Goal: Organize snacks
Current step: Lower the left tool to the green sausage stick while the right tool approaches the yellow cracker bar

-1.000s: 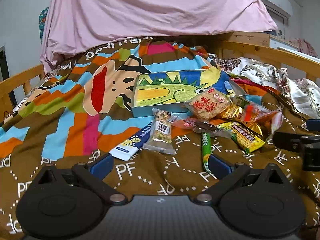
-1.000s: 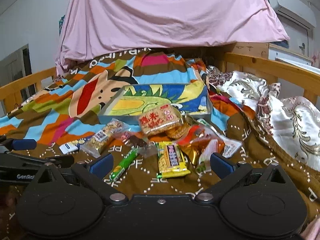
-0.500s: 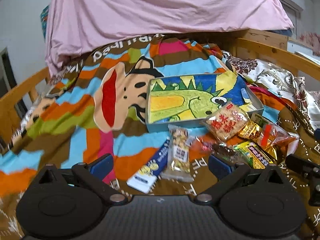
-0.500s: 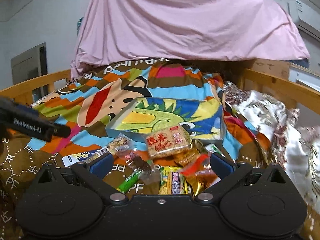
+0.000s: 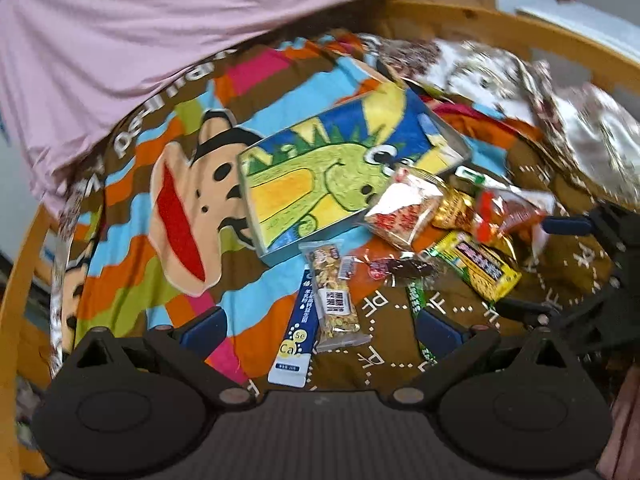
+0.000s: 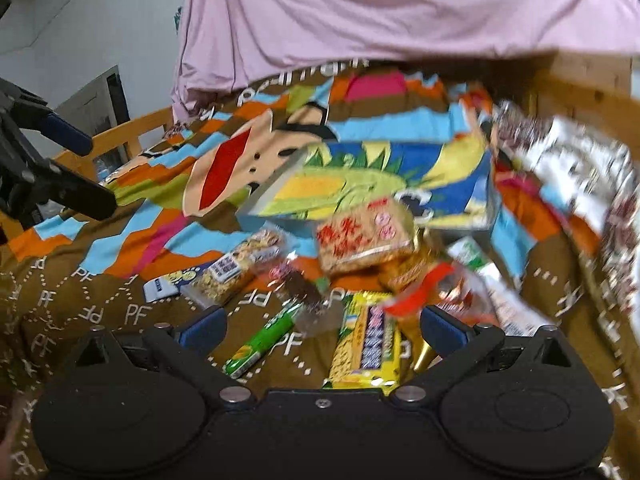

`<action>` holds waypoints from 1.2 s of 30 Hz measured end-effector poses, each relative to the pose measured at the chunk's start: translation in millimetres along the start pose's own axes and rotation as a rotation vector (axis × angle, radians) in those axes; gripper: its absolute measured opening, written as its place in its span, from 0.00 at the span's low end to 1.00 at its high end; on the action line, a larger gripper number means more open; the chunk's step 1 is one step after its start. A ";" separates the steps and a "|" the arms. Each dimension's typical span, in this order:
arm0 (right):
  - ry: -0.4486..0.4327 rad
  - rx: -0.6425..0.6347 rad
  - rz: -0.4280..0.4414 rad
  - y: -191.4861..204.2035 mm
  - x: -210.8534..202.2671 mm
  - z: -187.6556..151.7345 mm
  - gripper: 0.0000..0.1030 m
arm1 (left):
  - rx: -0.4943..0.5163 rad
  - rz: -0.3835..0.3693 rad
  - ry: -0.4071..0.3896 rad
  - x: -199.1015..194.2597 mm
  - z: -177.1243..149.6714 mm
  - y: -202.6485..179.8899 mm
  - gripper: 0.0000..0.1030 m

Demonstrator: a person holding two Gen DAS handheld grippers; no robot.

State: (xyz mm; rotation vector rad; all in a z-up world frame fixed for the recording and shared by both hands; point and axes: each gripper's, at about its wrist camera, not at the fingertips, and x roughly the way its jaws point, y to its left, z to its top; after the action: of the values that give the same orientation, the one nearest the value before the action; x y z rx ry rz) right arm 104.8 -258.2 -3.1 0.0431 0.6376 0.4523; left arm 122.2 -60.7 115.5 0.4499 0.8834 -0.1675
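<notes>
A shallow box with a green dinosaur picture [image 5: 332, 176] [image 6: 376, 184] lies on the bed. In front of it is a heap of snack packets: a clear nut bar [image 5: 334, 300] [image 6: 236, 268], a blue-and-white stick pack [image 5: 298, 332], a red-lettered cracker bag [image 5: 404, 208] [image 6: 362, 240], a yellow packet [image 5: 478, 266] [image 6: 368, 348], a green stick [image 6: 266, 338]. My left gripper [image 5: 324, 326] is open above the nut bar and the blue stick, holding nothing. My right gripper [image 6: 322, 326] is open over the yellow packet and the green stick, also holding nothing.
The snacks rest on a brown and striped cartoon blanket [image 5: 168, 208]. A pink sheet [image 6: 380, 12] hangs behind. Wooden bed rails [image 5: 500, 28] run along the sides. A floral quilt [image 6: 580, 184] is bunched at the right. The other gripper shows at each view's edge.
Both grippers have tilted and come in closer over the snack heap; the views are now blurred by motion. The snacks and box lie as before.
</notes>
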 end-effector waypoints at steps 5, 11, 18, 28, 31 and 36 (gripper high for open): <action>0.065 -0.049 0.023 -8.5 17.3 0.6 1.00 | 0.039 -0.032 0.011 26.0 -2.0 -13.8 1.00; 0.133 -0.075 0.049 -20.7 42.8 -3.5 0.99 | 0.081 -0.065 0.040 73.4 -17.2 -25.6 1.00; 0.191 -0.140 0.054 -11.3 56.1 -11.9 0.99 | 0.036 -0.174 -0.022 106.4 -24.3 -28.3 1.00; 0.209 -0.239 -0.021 -2.6 64.3 -20.1 0.96 | -0.005 -0.321 -0.005 137.3 -31.7 -44.7 1.00; 0.210 -0.236 -0.025 -3.6 64.6 -19.5 0.94 | -0.049 -0.364 0.013 143.4 -32.7 -44.1 0.99; 0.211 -0.218 -0.014 -4.7 62.7 -18.5 0.89 | -0.150 -0.406 0.049 155.2 -33.4 -38.7 0.99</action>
State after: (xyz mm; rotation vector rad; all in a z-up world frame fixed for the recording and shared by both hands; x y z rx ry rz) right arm 140.4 -237.9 -54.3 -0.2180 0.7913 0.5150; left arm 183.6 -74.0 -35.4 0.1308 1.0215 -0.4601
